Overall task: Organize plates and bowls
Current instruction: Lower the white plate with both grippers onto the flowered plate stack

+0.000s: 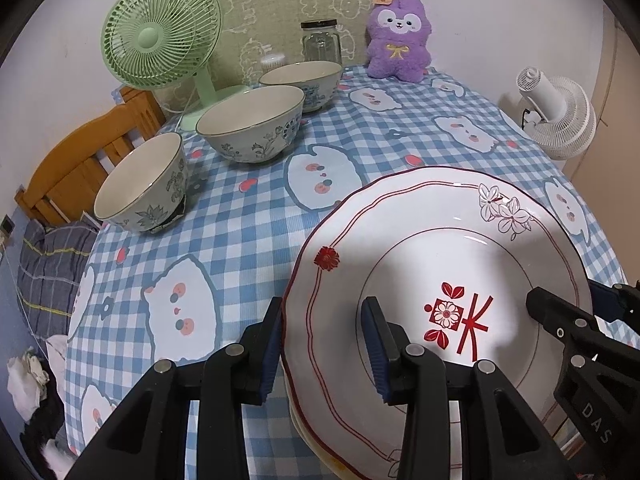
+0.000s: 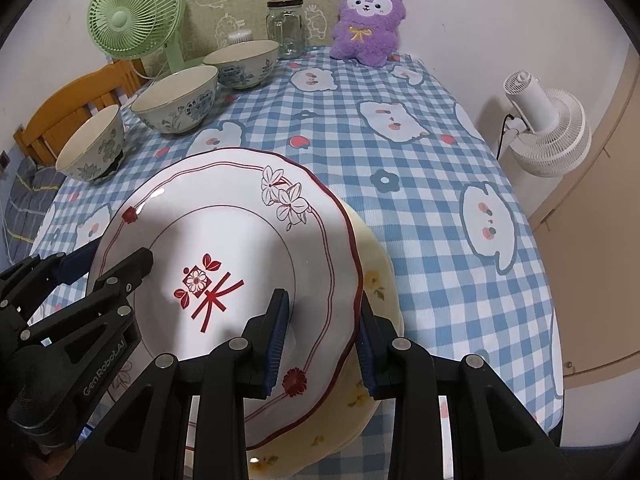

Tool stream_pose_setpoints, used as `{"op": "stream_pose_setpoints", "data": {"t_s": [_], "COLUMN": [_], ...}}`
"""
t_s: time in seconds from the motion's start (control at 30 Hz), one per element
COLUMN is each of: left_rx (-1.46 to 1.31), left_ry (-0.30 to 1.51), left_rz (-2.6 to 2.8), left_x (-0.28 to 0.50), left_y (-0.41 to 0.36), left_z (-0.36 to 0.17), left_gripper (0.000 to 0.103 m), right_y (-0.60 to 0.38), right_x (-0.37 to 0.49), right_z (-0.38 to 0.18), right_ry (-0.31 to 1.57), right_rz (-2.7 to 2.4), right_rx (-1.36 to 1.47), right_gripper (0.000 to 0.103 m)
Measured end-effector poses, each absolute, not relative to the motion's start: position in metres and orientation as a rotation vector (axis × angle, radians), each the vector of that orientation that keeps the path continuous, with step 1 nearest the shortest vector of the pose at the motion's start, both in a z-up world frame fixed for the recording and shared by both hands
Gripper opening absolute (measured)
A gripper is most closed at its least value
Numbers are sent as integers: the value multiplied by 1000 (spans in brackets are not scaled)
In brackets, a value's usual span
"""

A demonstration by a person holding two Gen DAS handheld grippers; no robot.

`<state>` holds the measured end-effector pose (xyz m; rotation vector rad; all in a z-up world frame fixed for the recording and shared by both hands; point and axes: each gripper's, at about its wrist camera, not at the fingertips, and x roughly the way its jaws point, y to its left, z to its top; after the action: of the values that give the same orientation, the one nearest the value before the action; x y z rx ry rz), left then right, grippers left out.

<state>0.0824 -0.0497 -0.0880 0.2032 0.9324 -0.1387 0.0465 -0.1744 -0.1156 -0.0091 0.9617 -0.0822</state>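
A white plate with red trim and a red character (image 1: 436, 264) (image 2: 224, 248) lies on top of a cream plate with yellow flowers (image 2: 374, 280). My left gripper (image 1: 322, 344) is open, its jaws astride the white plate's left rim. My right gripper (image 2: 322, 340) is open, its jaws astride the plate's right rim; it shows in the left wrist view (image 1: 568, 308). Three floral bowls stand in a row at the far left: a small one (image 1: 140, 184) (image 2: 90, 148), a middle one (image 1: 252, 124) (image 2: 176, 98) and a far one (image 1: 302, 80) (image 2: 242, 62).
A green fan (image 1: 160, 36), a glass jar (image 1: 320, 40) and a purple plush toy (image 1: 398, 36) stand along the back of the blue checked tablecloth (image 1: 224, 232). A white fan (image 2: 548, 128) stands off the table's right side. A wooden chair (image 1: 88, 148) is at the left.
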Motion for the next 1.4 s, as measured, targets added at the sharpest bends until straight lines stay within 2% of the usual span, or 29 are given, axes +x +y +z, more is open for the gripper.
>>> {"op": "stream_pose_setpoints", "data": {"t_s": [0.5, 0.73, 0.87, 1.0, 1.23, 1.4], "left_rx": [258, 250, 241, 243, 228, 241], "left_ry": [881, 854, 861, 860, 856, 836], "left_rz": [-130, -127, -141, -163, -161, -167], "left_x": [74, 70, 69, 68, 70, 72], "left_y": [-53, -56, -56, -57, -53, -50], "left_z": [-92, -95, -95, -94, -88, -75], "left_gripper": [38, 45, 48, 56, 69, 72], "right_y": [-170, -169, -172, -171, -170, -171], "right_x": [39, 38, 37, 36, 38, 43], "right_z": [-119, -118, -117, -113, -103, -94], "right_ry": [961, 966, 970, 949, 918, 906], "right_rz": [-115, -112, -102, -97, -93, -87], "right_rx": [-37, -37, -31, -40, -47, -31], "right_gripper": [37, 38, 55, 64, 69, 70]}}
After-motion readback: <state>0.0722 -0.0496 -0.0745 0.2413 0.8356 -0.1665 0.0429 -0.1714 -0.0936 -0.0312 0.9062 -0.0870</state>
